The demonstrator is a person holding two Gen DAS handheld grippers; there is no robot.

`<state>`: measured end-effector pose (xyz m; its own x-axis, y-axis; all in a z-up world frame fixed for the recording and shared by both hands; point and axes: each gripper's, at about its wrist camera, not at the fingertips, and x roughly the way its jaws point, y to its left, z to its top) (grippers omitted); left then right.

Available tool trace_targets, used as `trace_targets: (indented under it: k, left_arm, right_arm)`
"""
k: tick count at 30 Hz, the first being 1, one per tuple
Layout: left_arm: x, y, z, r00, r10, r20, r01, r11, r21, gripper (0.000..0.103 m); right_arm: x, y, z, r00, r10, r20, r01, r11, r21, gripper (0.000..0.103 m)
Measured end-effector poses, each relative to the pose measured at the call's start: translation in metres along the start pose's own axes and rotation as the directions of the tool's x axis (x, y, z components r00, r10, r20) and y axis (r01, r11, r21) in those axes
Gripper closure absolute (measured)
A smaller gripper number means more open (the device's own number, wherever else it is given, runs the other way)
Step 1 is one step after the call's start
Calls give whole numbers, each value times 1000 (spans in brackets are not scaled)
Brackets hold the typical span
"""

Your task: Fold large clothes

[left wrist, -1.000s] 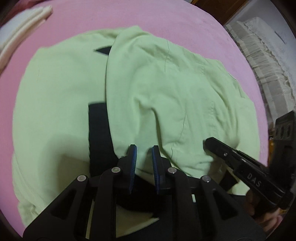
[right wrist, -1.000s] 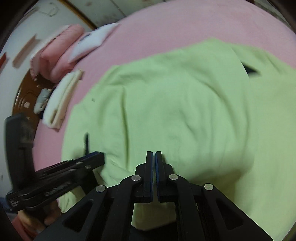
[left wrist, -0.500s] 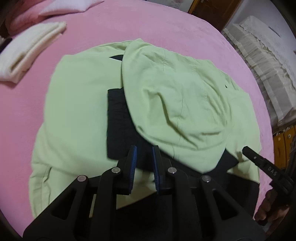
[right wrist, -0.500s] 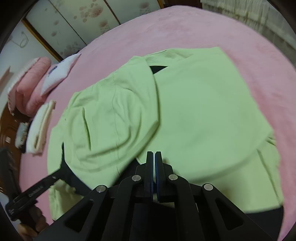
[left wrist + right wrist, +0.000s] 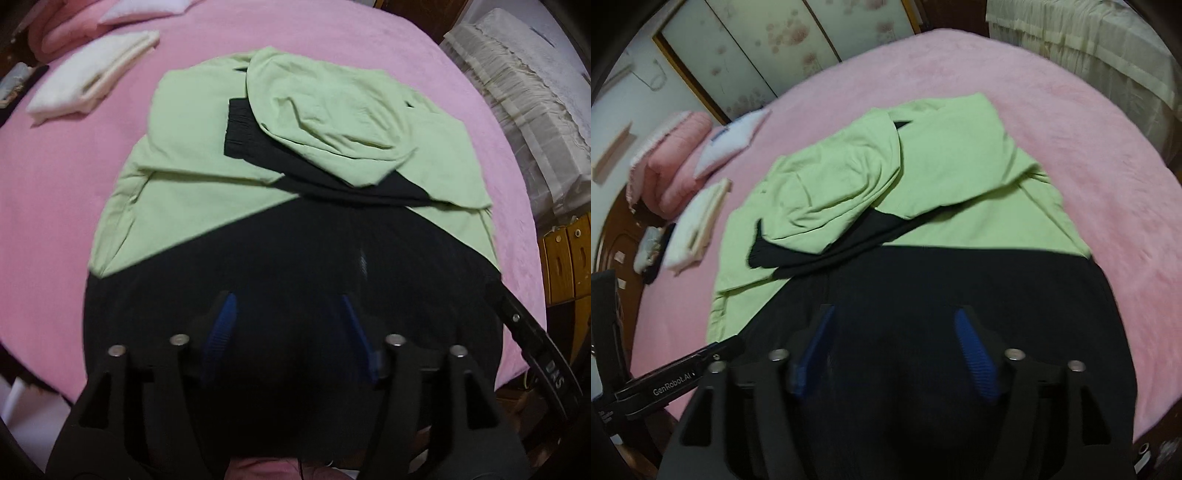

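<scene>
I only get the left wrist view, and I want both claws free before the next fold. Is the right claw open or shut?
Observer: Open. The right claw has its blue pads wide apart over the black part of the jacket, with nothing pinched between them.
Operator: Good. What is past the far side of the bed? My view cuts off there.
Observer: Sliding doors with a pale flower pattern stand just beyond the pink bed.
</scene>
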<state>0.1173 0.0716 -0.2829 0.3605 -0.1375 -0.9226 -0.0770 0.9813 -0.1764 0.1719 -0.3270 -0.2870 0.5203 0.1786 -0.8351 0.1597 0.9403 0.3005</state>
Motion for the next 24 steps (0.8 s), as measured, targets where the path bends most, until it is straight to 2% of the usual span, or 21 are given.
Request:
trace_targets:
  k: [4,9,13,16,19,24]
  left_arm:
    - [-44,-8,-38,999,21,41,-21,1000,-6,34]
    - [-82,1,-81,997,40,60,-36,998,-57,33]
    - [-105,25,-112,994,68,84,-58,991,-121,32]
    - [-115,54,-134,992,84,97,-62,975,-214,32]
    - [-116,86,-155,991,94,93,-60,946,-318,31]
    - [-104,131,-192,991,115,70,-73,896,-438,31]
  right_arm:
    - [-58,-7,-37,998,8,56,-9,1000,8,19]
    - [-115,-17,-72,992,-20,121,18,1000,17,14]
    - [-151,-34,-102,985,-14,171,4,998,57,12]
    - [-170,-56,-122,980,-4,198,-15,995,94,12]
    - [-181,-83,-140,978,-7,207,-28,985,167,12]
    - [-188,-135,-173,977,-28,212,-43,946,322,12]
